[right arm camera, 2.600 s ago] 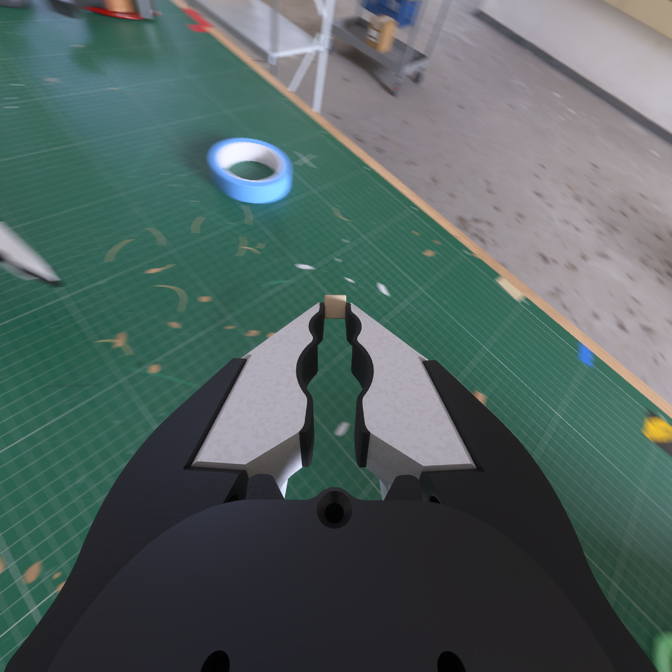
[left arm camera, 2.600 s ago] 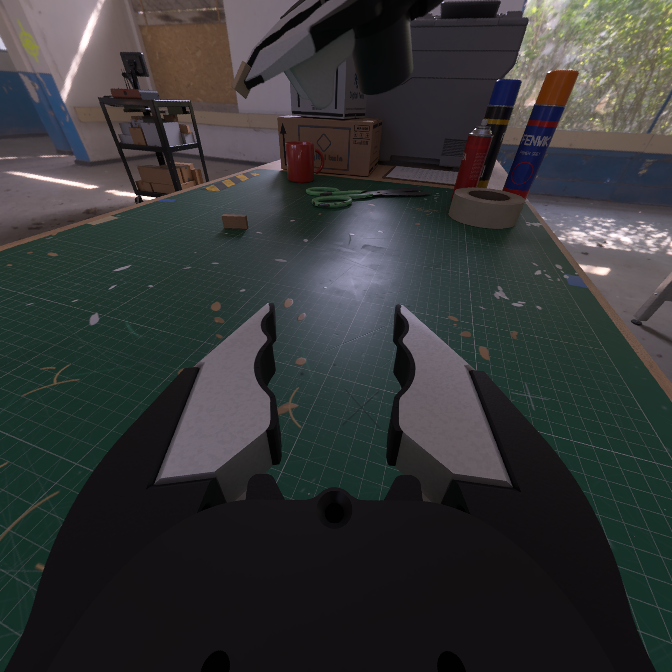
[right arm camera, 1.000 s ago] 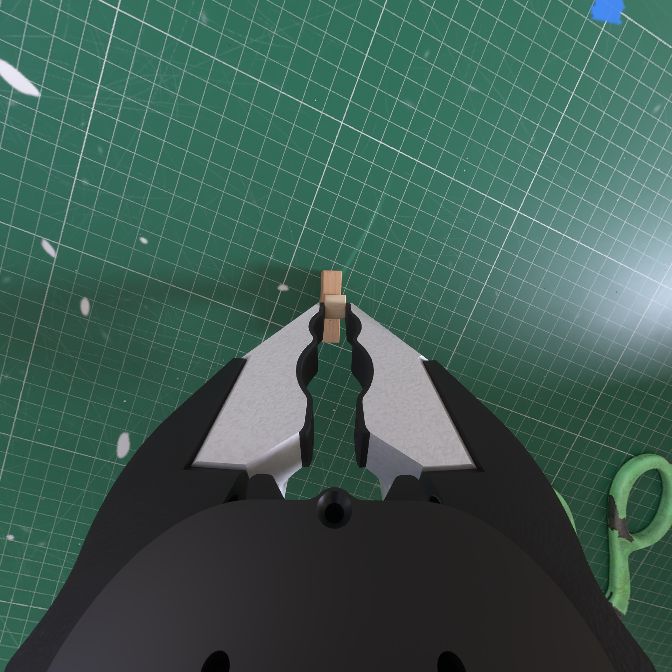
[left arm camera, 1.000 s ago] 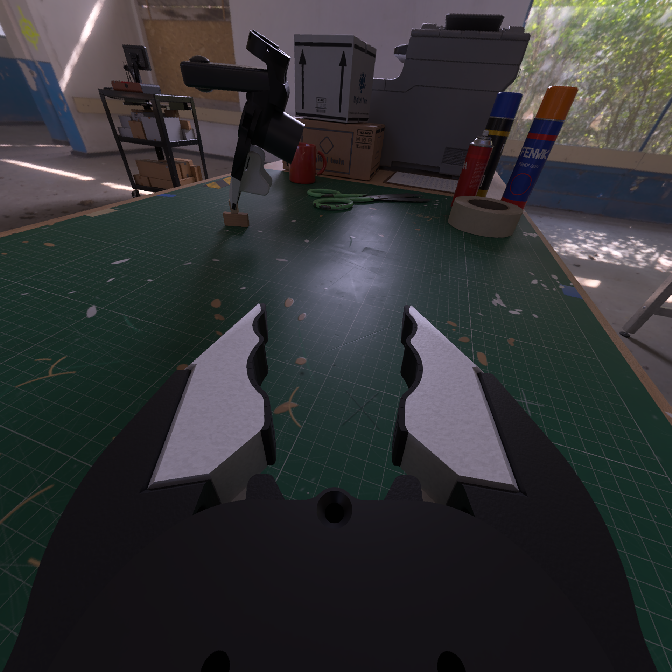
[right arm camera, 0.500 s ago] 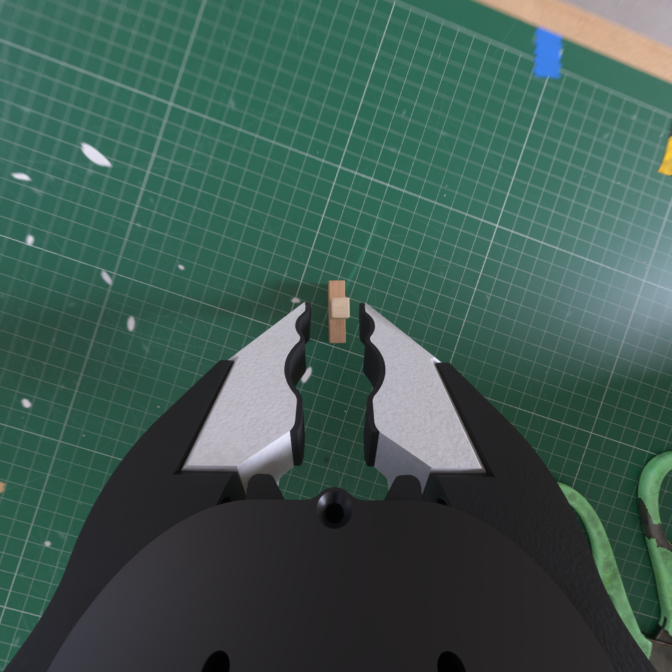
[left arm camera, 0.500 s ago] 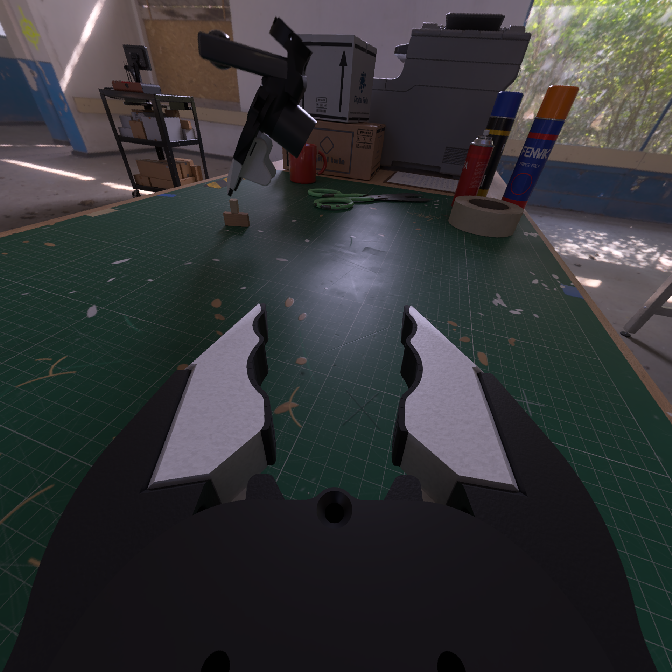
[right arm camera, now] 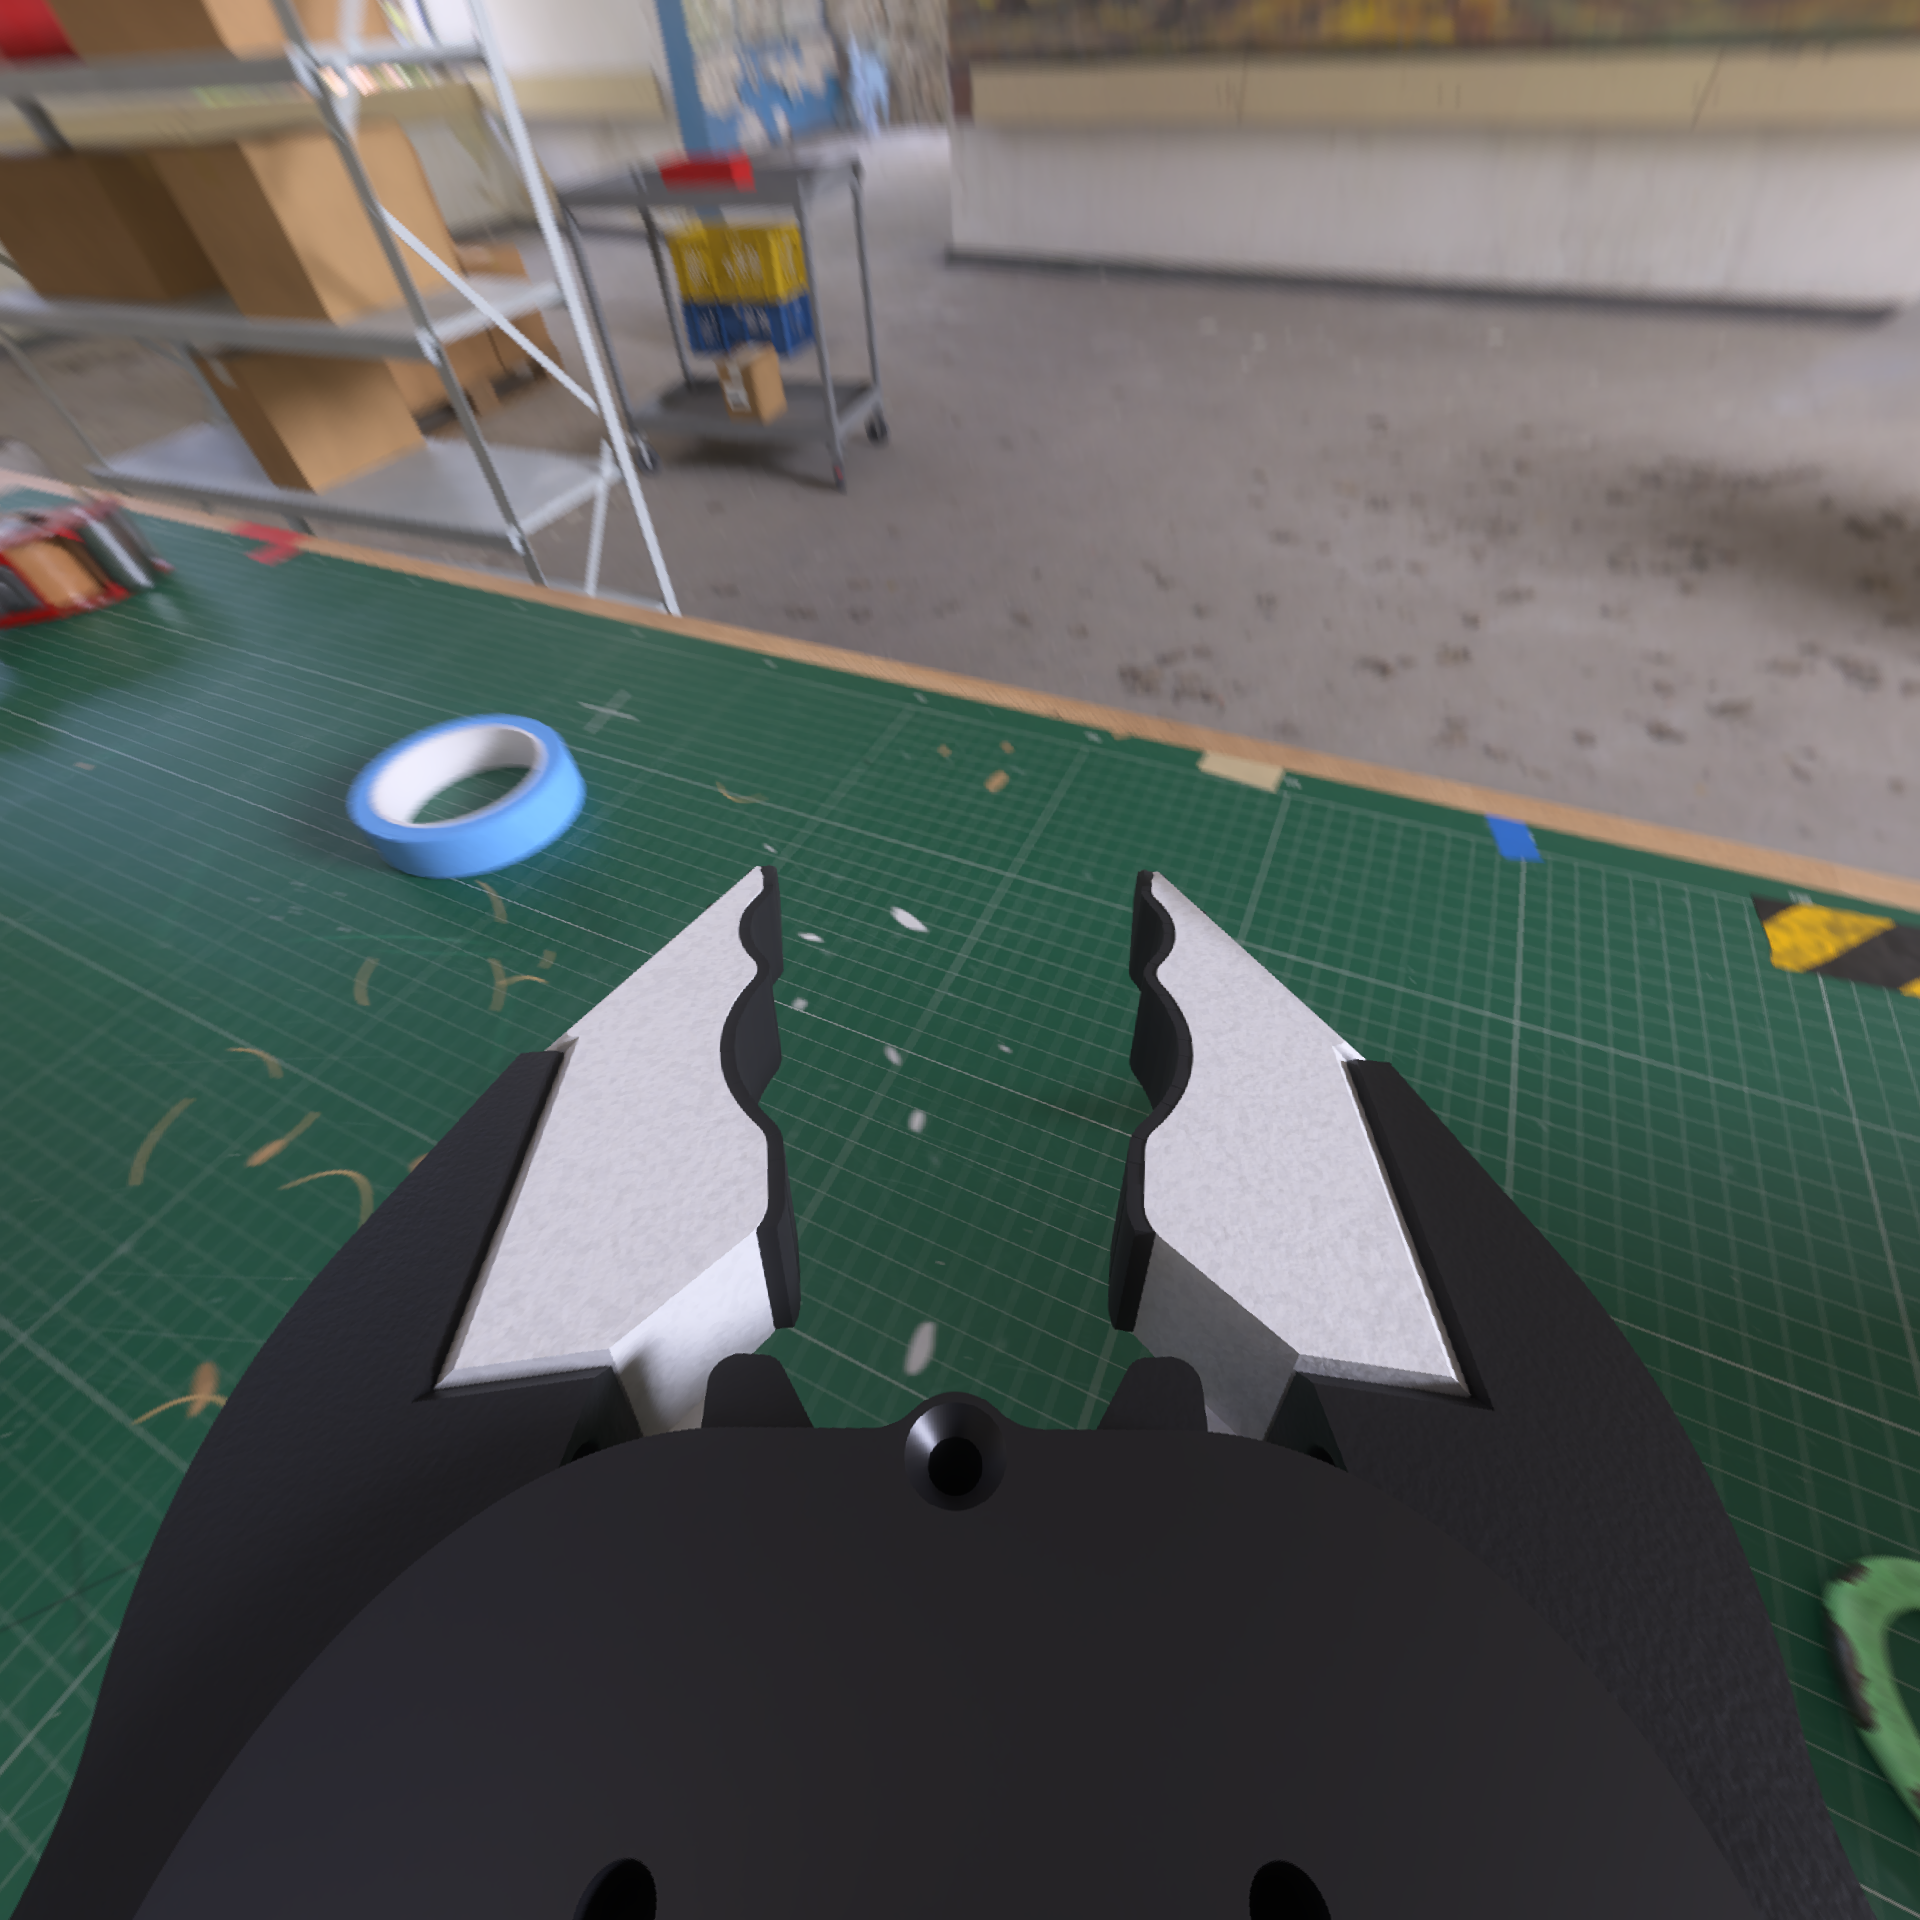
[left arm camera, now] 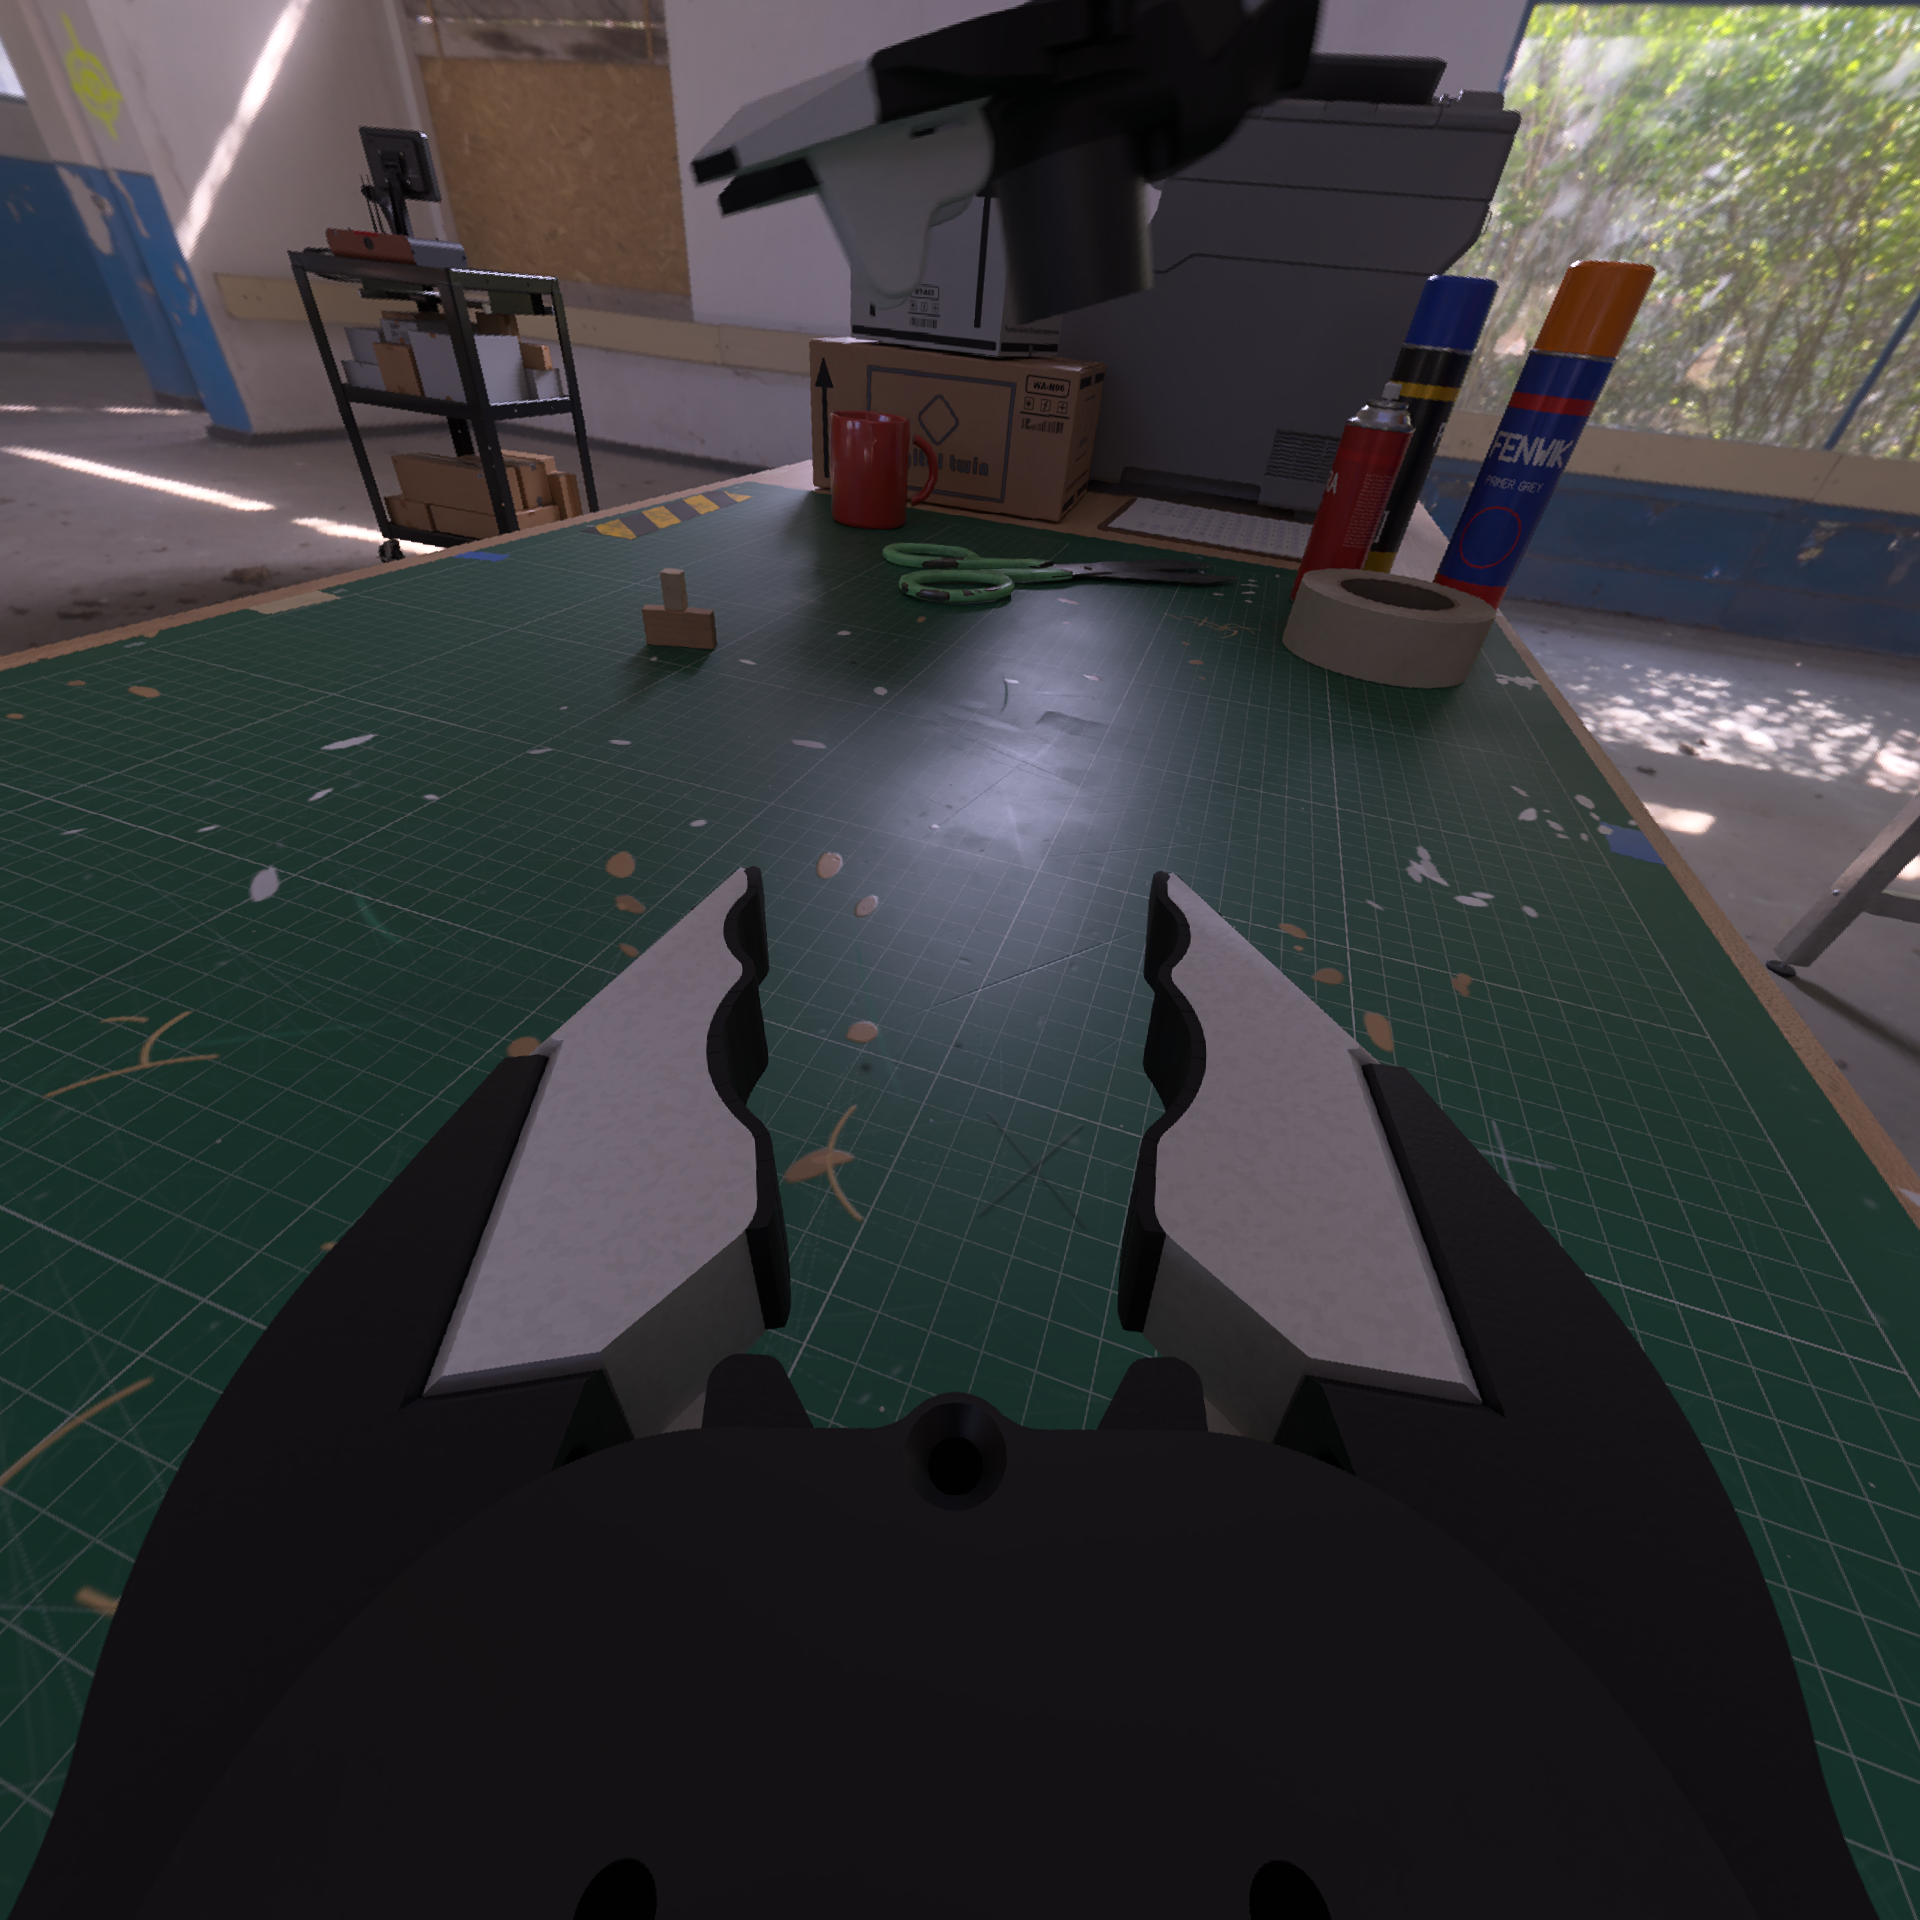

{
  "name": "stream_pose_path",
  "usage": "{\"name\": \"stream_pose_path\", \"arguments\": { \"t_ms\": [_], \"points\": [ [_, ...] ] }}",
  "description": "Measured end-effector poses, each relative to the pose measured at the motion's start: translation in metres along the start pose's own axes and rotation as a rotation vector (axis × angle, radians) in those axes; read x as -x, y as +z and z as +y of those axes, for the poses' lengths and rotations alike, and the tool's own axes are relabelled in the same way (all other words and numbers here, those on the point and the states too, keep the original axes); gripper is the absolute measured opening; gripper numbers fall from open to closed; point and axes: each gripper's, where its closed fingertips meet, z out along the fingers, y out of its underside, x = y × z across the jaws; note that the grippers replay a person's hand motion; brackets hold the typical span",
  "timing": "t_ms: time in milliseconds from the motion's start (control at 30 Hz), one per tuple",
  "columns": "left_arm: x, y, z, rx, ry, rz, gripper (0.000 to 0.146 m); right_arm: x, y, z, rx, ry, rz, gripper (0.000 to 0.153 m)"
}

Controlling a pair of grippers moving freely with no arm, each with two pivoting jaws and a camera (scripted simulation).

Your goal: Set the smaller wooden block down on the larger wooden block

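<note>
Task state: the smaller wooden block (left arm camera: 675,588) was seen standing upright on the larger wooden block (left arm camera: 680,628), touching it and free of any grip. Placement was judged done; nothing further appeared left but clearing away.

Stack position: noted on the green worktop (left arm camera: 312,935) toward 11 o'clock in the left wrist view, well apart from the left tool.

Left tool (left arm camera: 951,883): fingers were seen spread apart, nothing between them, held low over the worktop.

Right tool (right arm camera: 951,878): fingers were seen apart and empty, angled over the worktop toward its far edge. Its blurred body was seen high at 12 o'clock in the left wrist view, well clear of the stack.

Edges: the wooden worktop border was seen running from 9 to 3 o'clock ahead of the right tool, floor beyond.

Open room: bare mat was noted around the stack. Green scissors (left arm camera: 966,577) lay at 1 o'clock, a beige tape roll (left arm camera: 1387,629) at 2 o'clock, a blue tape roll (right arm camera: 468,795) at 10 o'clock of the right wrist view; none was near the blocks.
</note>
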Motion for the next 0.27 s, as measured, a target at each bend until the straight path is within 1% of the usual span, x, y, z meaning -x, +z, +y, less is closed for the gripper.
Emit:
{"name": "stream_pose_path", "arguments": {
  "t_ms": [133, 267],
  "points": [
    [0.0, 0.0, 0.0, -0.004, -0.005, -0.001, 0.073, 0.05, -0.035, -0.004, -0.144, -0.034, -0.05, 0.076],
    [0.0, -0.001, -0.001, -0.007, -0.002, -0.002, 0.072, 0.09, -0.056, 0.014, -0.24, -0.012, -0.076, 0.079]
  ]
}}
